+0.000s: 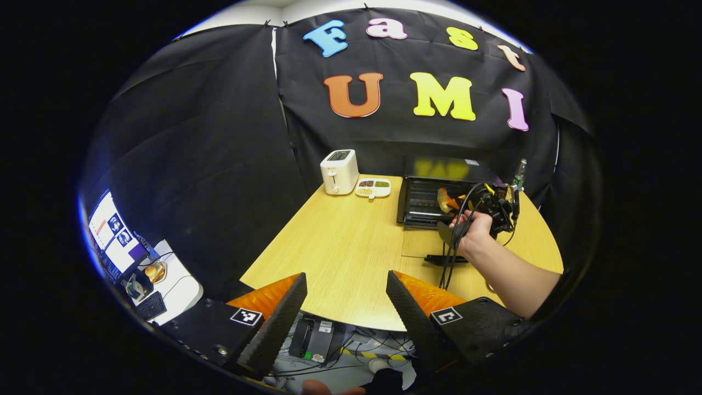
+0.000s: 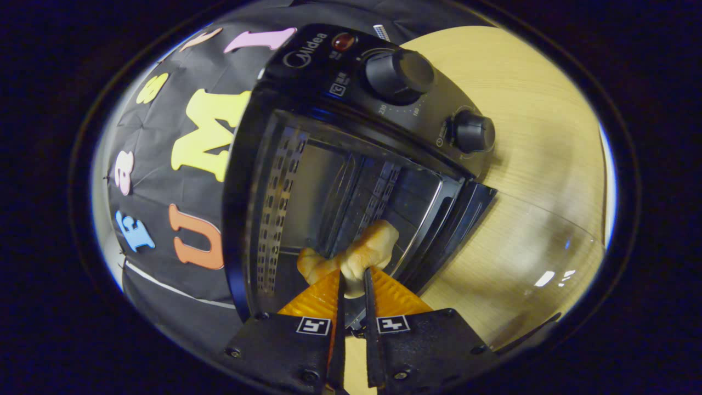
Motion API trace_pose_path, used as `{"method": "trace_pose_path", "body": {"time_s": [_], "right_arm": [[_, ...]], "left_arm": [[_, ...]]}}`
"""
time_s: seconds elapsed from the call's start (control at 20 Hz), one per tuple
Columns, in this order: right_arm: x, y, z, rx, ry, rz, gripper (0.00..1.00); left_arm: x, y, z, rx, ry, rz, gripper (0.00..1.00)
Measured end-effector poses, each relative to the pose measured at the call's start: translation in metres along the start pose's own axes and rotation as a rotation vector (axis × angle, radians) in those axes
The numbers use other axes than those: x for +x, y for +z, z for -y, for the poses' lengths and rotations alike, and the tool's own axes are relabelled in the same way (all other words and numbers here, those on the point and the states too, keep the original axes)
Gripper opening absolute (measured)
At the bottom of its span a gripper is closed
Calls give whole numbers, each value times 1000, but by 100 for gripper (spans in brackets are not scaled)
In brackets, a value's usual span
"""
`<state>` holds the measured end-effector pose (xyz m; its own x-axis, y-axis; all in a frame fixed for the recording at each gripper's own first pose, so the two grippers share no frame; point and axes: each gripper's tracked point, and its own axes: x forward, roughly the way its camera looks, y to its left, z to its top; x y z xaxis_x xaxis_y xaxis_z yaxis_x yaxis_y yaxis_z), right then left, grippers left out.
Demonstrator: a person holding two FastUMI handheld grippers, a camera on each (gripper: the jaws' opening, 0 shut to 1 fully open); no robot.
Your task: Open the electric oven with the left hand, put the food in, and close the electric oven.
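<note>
Bread poised at the oven mouth

Jaws of the right gripper [image 2: 352,285] are clenched on a piece of bread [image 2: 359,255], pinching its near end. The bread's long axis runs away from the jaws, its free end pointing into the open cavity of the electric oven [image 2: 329,181], just at the threshold. The grip looks narrow and end-on, so the bread could pivot or slip out and land on the lowered glass door [image 2: 526,252] rather than the rack; its far end might also catch on the rack wires or the door frame. The left gripper [image 1: 345,307] hangs released over the near edge of the desk [image 1: 340,241], well apart from the oven, with the door still to close.
</note>
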<state>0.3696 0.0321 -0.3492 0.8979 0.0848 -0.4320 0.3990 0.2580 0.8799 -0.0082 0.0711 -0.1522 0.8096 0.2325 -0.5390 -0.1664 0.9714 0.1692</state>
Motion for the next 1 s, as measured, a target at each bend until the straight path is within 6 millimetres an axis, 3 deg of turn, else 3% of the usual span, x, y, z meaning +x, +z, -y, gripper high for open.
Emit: {"method": "trace_pose_path", "body": {"time_s": [0.15,0.35,0.5,0.6,0.8,1.0], "right_arm": [[9,3,-2,16,9,27,16],[10,-7,-3,-1,-6,12,27],[-3,-7,-8,-88,-10,24,57],[-22,-11,-6,-126,-27,26,84],[-67,-14,-2,-188,-38,-2,92],[-115,-17,2,-290,-73,-23,92]], "left_arm": [[0,-5,-13,6,16,-9,96],[-1,-3,-20,-15,15,8,96],[-5,-3,-18,-16,-1,26,96],[-7,-4,-18,-26,-14,39,96],[-11,-3,-9,-86,-47,78,96],[-16,-1,2,-131,-90,120,96]]}}
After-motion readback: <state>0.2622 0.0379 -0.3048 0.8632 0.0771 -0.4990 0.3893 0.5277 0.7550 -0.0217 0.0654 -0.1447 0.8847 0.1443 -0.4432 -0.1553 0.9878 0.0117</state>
